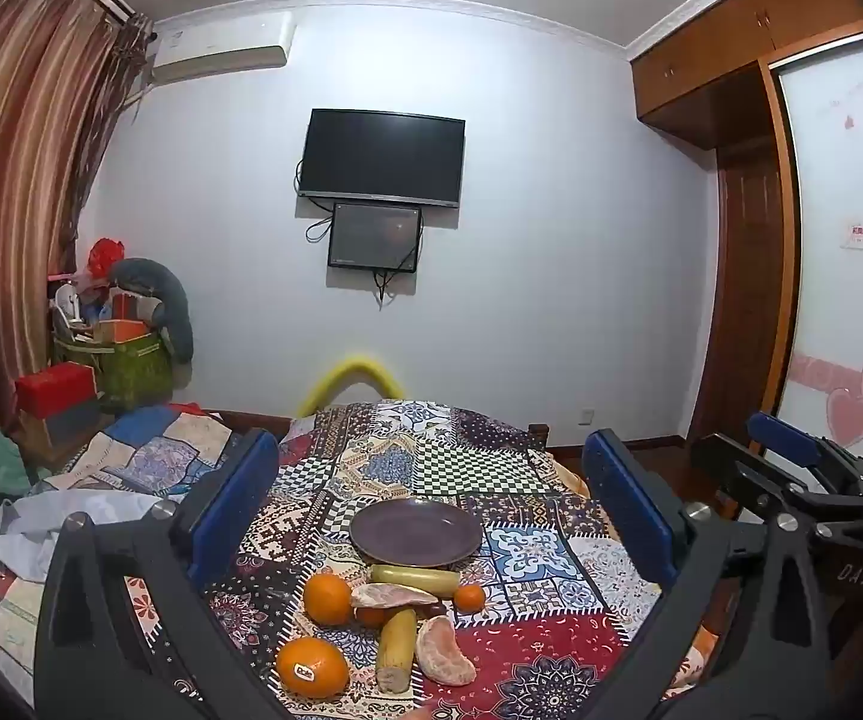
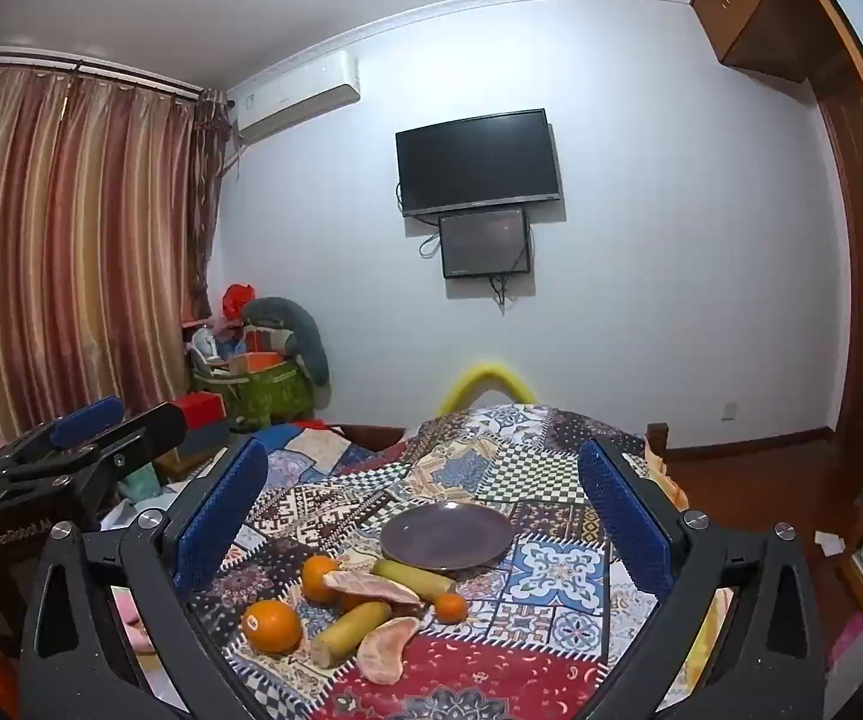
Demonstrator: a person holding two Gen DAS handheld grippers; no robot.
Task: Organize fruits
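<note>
Both grippers idle: left gripper (image 1: pixel 431 516) jaws spread fully wide, nothing between them; right gripper (image 2: pixel 425 516) same, wide apart and empty. Fruit is piled low-centre in both views on the patchwork cloth (image 1: pixel 551 648), just below the empty purple plate (image 1: pixel 416 531), which sits mid-frame. Nothing on the plate yet, so my read is the job hasn't started. Handling guesses: the stickered orange (image 1: pixel 311 667) at lower left of the pile and the second orange (image 1: pixel 327 599) above it look firm and round, likely to roll on the soft cloth, so grip across the widest middle, moderate squeeze. Small tangerine (image 1: pixel 469 597) at the pile's right edge is light and easy to pinch, but soft. The two banana pieces, one lying just below the plate rim (image 1: pixel 413 579) and one pointing toward the bottom of frame (image 1: pixel 396 648), are soft and bruise easily; take them across the short axis mid-length, gently. The peeled citrus pieces (image 1: pixel 446 651) (image 1: pixel 392 594) are the worst case (bare flesh, probably slick, will tear or squash), so minimal force on the thicker curved back. Upper peeled piece rests on other fruit; lifting what's under it first could topple it. Cloth is rumpled and soft, so pressing down will shift things.
</note>
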